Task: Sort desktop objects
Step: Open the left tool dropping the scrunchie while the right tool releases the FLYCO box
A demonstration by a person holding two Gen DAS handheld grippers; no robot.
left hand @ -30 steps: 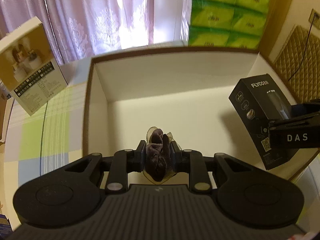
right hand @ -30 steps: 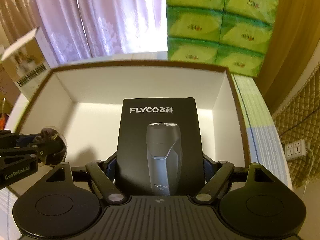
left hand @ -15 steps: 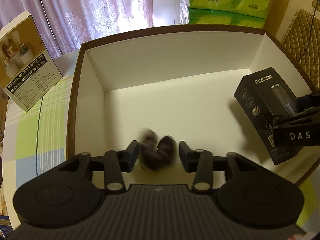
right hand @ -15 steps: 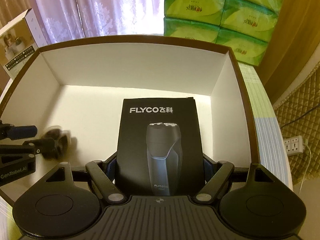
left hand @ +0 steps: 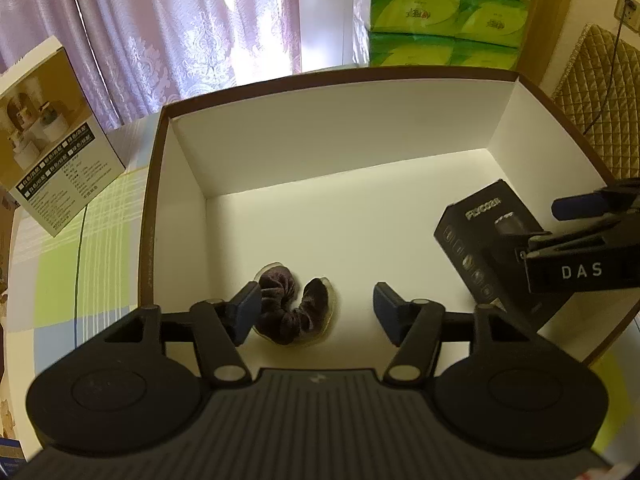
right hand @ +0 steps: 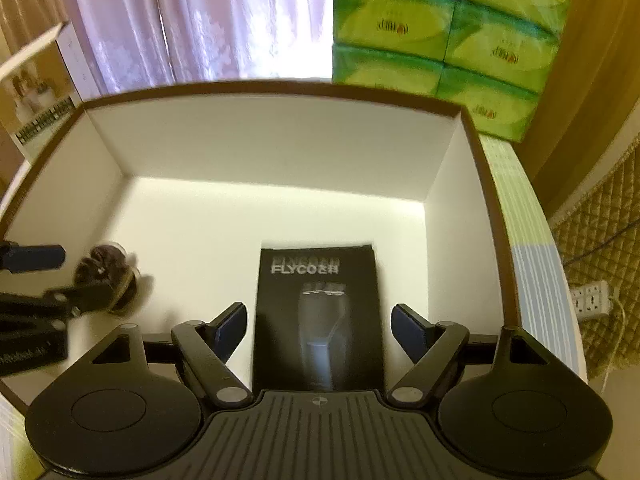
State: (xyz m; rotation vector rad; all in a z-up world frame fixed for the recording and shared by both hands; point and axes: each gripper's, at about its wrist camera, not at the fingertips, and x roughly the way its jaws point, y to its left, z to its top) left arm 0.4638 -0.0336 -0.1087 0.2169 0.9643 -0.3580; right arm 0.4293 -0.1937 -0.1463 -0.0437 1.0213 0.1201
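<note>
A dark velvet scrunchie (left hand: 294,306) lay on the white floor of the open cardboard box (left hand: 320,136), near the box's front-left corner, with what looked like a clear wrapper around it. Our left gripper (left hand: 316,308) hung over it with its fingers (left hand: 248,308) spread wide, released; the left pad sat just beside the scrunchie, and we could not tell whether it touched.

Toward the box's right side, a black FLYCO shaver carton (right hand: 318,316) stood between the parted fingers (right hand: 230,326) of our right gripper (right hand: 320,330), with a gap on each side, so nothing was grasped. Its print was blurred in the right wrist view. From the left wrist view the carton (left hand: 492,240) leaned near the box's right wall, the right gripper (left hand: 580,248) in front of it.

Outside the box, a white product box (left hand: 52,164) stood to its left on the checked table (left hand: 60,280), stacked green tissue packs (right hand: 448,36) rose behind its far right corner, and lilac curtains (left hand: 160,32) hung beyond its far wall.
</note>
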